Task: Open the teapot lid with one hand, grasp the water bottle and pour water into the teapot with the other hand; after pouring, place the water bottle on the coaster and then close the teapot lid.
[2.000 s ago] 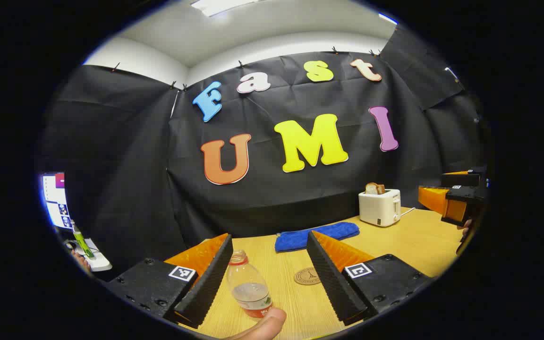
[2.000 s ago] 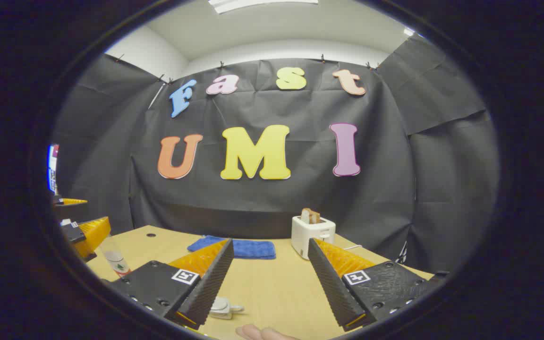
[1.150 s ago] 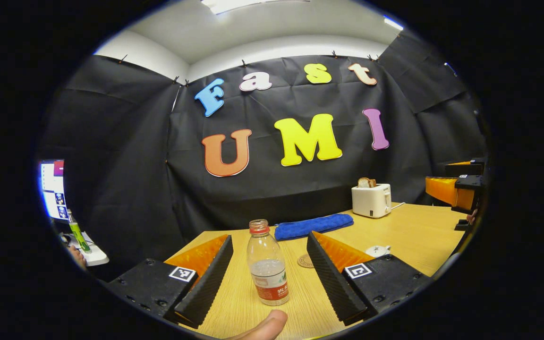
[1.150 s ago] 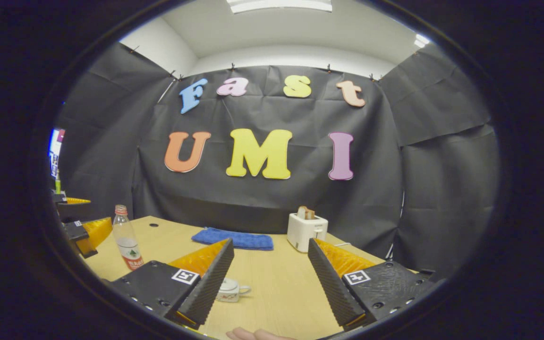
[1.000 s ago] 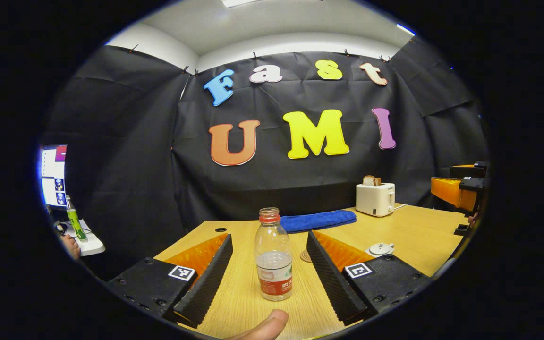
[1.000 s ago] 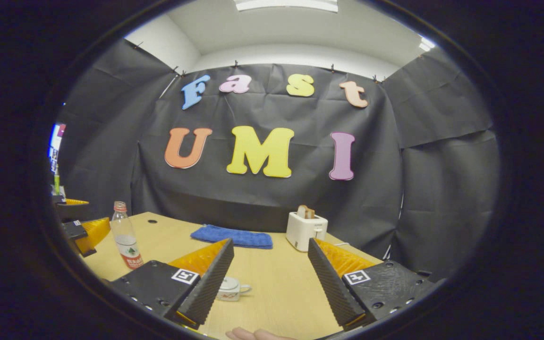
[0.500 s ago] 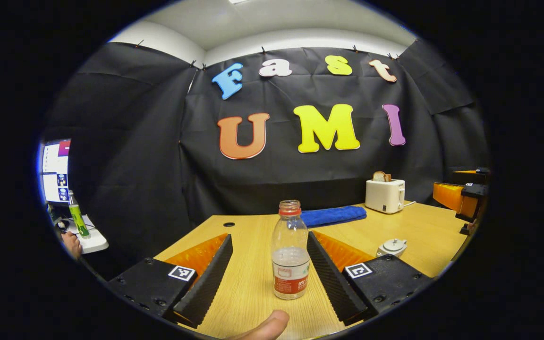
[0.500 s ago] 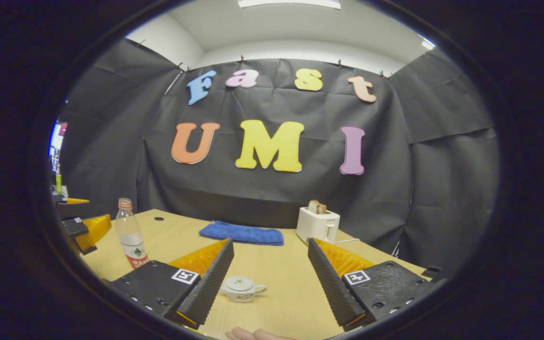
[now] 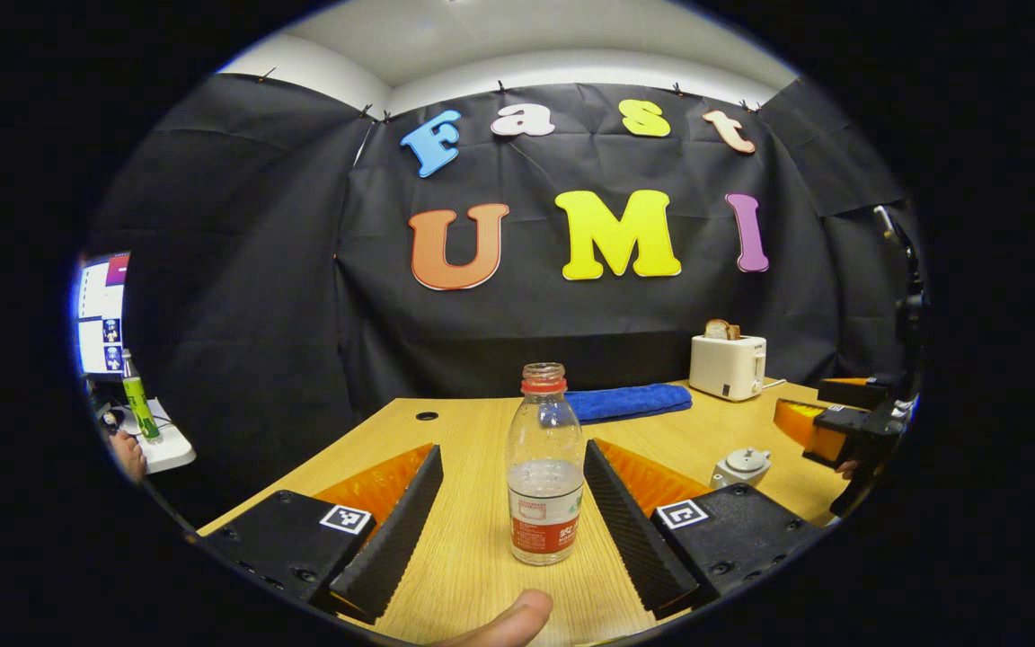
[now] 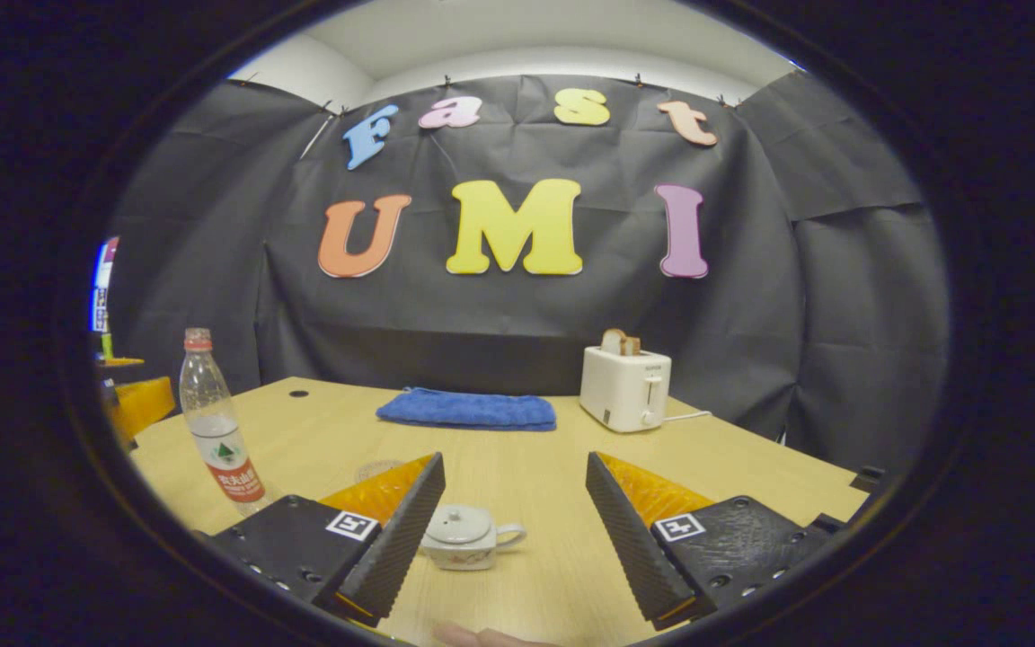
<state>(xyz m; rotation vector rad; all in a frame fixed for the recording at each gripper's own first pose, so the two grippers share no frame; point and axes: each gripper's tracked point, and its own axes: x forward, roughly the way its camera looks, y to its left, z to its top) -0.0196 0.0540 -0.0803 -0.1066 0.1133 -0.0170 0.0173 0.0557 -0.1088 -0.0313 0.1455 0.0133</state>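
Observation:
A clear water bottle (image 9: 544, 476) with a red label and a red neck ring stands upright on the wooden table (image 9: 473, 575). My left gripper (image 9: 512, 447) is open, one finger on each side of the bottle and neither touching it. A small white teapot (image 10: 466, 536) with its lid on sits low between the fingers of my open right gripper (image 10: 513, 458), closer to the left finger. The teapot (image 9: 741, 466) also shows at the right of the left gripper view, with the right gripper (image 9: 827, 429) beside it. A round coaster (image 10: 378, 469) lies flat beyond the teapot. The bottle (image 10: 216, 431) stands at the far left.
A folded blue towel (image 10: 468, 409) and a white toaster (image 10: 625, 386) holding bread stand at the back of the table. A screen (image 9: 100, 314) and a green bottle (image 9: 133, 395) are off the table to the left. A thumb (image 9: 504, 622) shows at the bottom edge.
Both grippers came down closer to table level and stayed open. The bottle now sits deeper between the left fingers, and the teapot nearer between the right fingers.

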